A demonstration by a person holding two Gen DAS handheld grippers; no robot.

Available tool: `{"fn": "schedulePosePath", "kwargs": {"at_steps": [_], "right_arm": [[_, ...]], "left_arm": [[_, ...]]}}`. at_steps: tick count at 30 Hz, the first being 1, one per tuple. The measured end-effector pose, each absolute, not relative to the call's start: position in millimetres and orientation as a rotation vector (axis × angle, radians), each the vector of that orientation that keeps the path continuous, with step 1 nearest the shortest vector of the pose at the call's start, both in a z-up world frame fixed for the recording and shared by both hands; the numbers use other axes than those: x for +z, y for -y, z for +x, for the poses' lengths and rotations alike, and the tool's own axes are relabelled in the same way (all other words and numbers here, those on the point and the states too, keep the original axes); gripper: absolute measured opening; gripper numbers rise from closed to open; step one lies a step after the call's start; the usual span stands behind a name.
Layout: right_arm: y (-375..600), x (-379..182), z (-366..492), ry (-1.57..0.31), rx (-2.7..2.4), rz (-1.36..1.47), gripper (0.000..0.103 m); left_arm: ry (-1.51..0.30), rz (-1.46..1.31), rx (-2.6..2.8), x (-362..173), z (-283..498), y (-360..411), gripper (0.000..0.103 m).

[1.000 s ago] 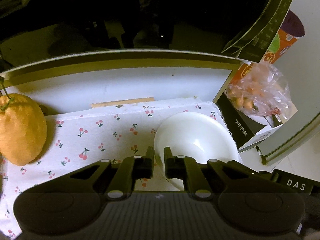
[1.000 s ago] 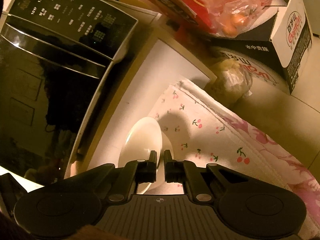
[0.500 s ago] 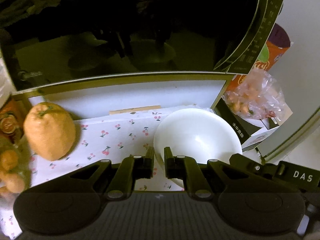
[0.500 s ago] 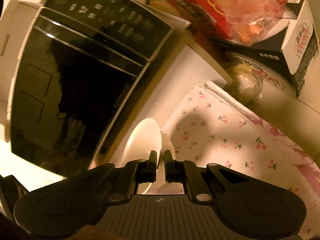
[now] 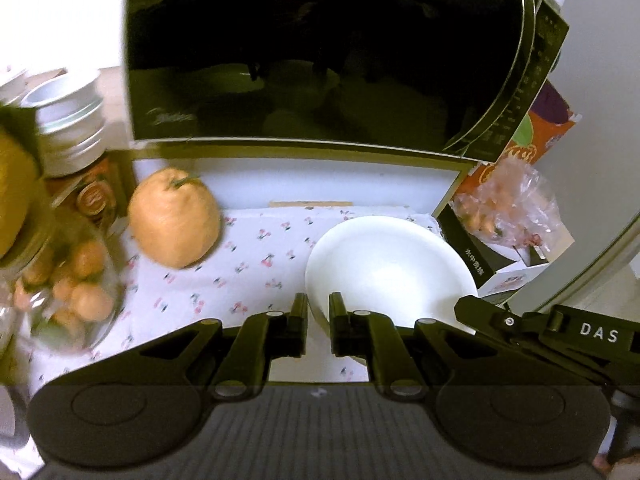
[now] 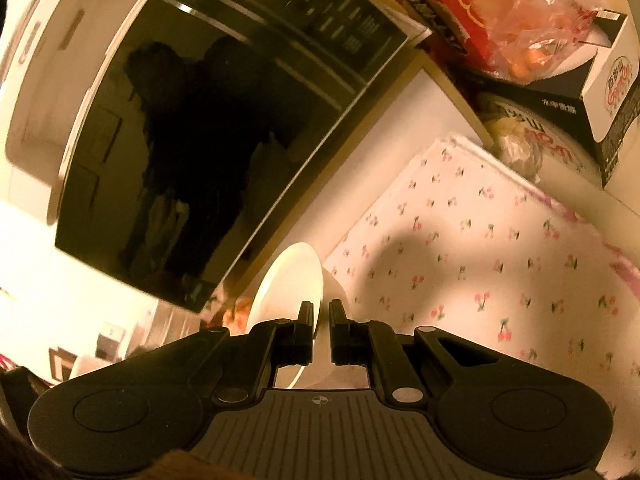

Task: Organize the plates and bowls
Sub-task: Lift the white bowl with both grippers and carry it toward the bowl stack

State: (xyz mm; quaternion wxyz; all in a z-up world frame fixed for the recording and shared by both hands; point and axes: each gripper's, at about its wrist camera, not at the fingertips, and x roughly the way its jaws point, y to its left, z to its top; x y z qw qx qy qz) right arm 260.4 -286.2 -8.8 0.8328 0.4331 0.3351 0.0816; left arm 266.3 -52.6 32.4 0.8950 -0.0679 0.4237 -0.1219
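Both grippers pinch the same white bowl (image 5: 390, 276) by its rim: the left gripper (image 5: 318, 316) has its jaws pressed on the near-left edge, and the right gripper (image 6: 321, 322) clamps the rim where the bowl shows edge-on between its jaws. Judging by this two-sided hold, the step in hand is carrying the bowl toward a place with other dishes. A stack of white bowls (image 5: 66, 120) stands far to the left of the left jaws and looks a likely goal. The next move calls for keeping both grips level so the smooth, glossy bowl does not twist or slip. Ahead of the jaws stands a microwave (image 5: 320, 52) with a dark, mirror-like door. Below the bowl lies a soft cloth (image 5: 256, 264) printed with small cherries, covering the desk. Left of the left jaws sits a large, dimpled, pear-shaped citrus fruit (image 5: 174, 220), and right of them a crinkled plastic bag (image 5: 508, 208).
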Motion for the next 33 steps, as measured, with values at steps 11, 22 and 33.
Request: {"fn": "schedulePosePath", "kwargs": {"at_steps": [11,22,33], "right_arm": [[247,-5,242,-0.735,0.220,0.805,0.009],[221,-12,241,-0.754,0.272,0.753,0.009],[204,-13,241,-0.764,0.294,0.668,0.009]], "left_arm": [[-0.810,-0.212,-0.223,31,223,17,0.010],[-0.803,-0.289,-0.193,9,209,-15,0.010],[-0.776,-0.279,-0.196,7,203,-26,0.010]]}}
